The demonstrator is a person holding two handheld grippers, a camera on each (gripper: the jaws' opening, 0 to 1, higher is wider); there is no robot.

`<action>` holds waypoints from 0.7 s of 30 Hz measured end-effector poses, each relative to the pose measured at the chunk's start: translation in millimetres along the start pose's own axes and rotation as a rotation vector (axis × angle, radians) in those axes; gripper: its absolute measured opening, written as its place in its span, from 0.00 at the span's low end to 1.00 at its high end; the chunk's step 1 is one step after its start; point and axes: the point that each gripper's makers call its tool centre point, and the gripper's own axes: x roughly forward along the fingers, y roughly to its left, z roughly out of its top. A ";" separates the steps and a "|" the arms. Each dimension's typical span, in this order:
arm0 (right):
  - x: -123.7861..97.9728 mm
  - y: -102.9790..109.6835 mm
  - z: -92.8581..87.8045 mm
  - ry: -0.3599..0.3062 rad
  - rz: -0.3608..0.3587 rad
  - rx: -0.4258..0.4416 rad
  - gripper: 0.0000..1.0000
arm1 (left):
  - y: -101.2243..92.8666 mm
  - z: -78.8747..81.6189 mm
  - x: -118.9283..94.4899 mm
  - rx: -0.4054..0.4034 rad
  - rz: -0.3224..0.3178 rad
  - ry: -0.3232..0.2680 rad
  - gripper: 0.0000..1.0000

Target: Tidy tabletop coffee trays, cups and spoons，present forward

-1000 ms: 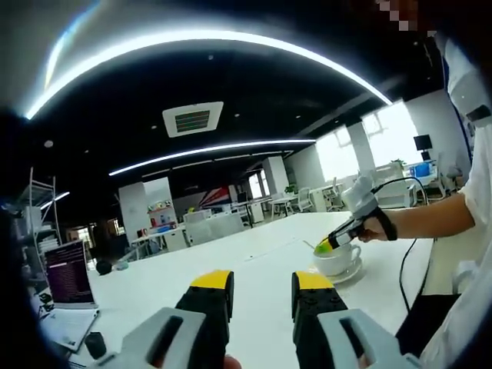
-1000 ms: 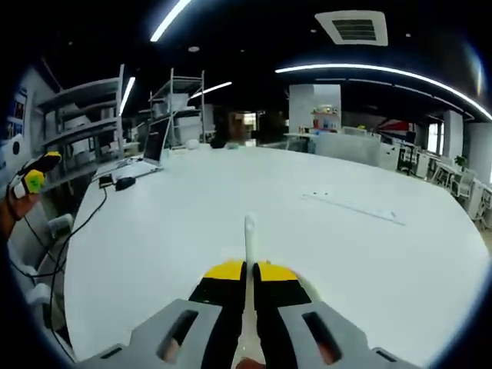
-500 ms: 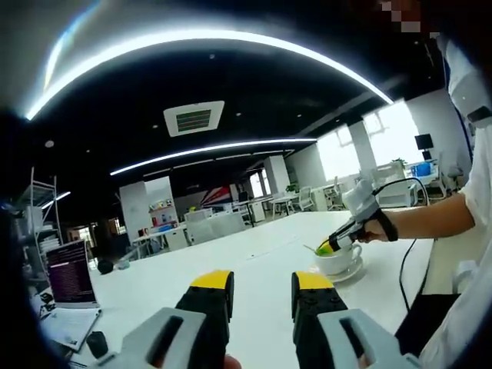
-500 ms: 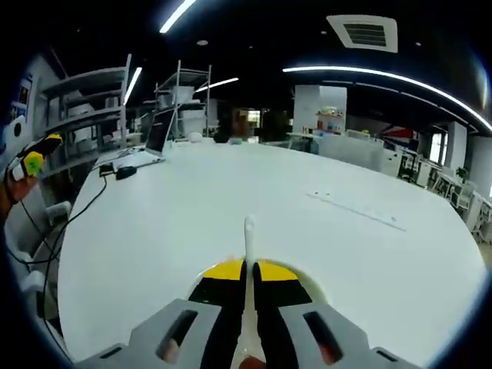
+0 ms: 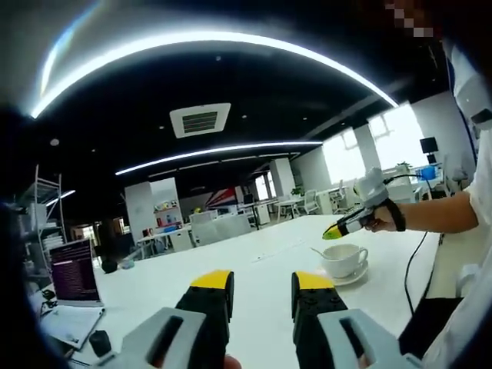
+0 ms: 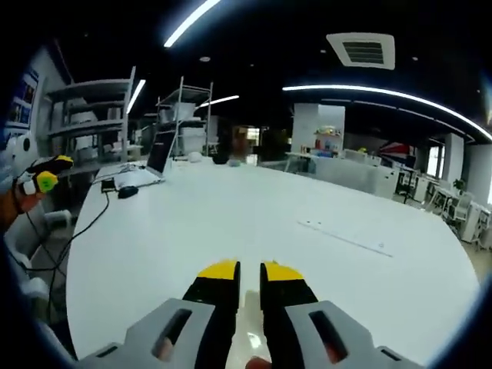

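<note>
Now one cup (image 5: 344,259), one saucer (image 5: 352,277), one spoon (image 5: 318,252)

laptop screen (image 5: 73,269) lines of text too small to read, no other legible writing

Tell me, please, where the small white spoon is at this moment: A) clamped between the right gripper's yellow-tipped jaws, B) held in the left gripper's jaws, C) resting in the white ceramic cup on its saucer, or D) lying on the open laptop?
C: in the left gripper view the small white spoon leans out of the white ceramic cup on its white saucer, with the right gripper just above it, jaws empty.
</note>
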 end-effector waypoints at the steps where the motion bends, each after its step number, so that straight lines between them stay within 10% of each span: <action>1: -3.3 -2.7 5.2 -0.007 -0.005 -0.009 0.12 | 1.1 -0.4 0.5 -0.002 0.002 -0.001 0.32; 21: -92.2 -52.9 66.2 -0.132 -0.155 -0.040 0.12 | 3.2 4.4 12.9 -0.012 0.019 -0.032 0.32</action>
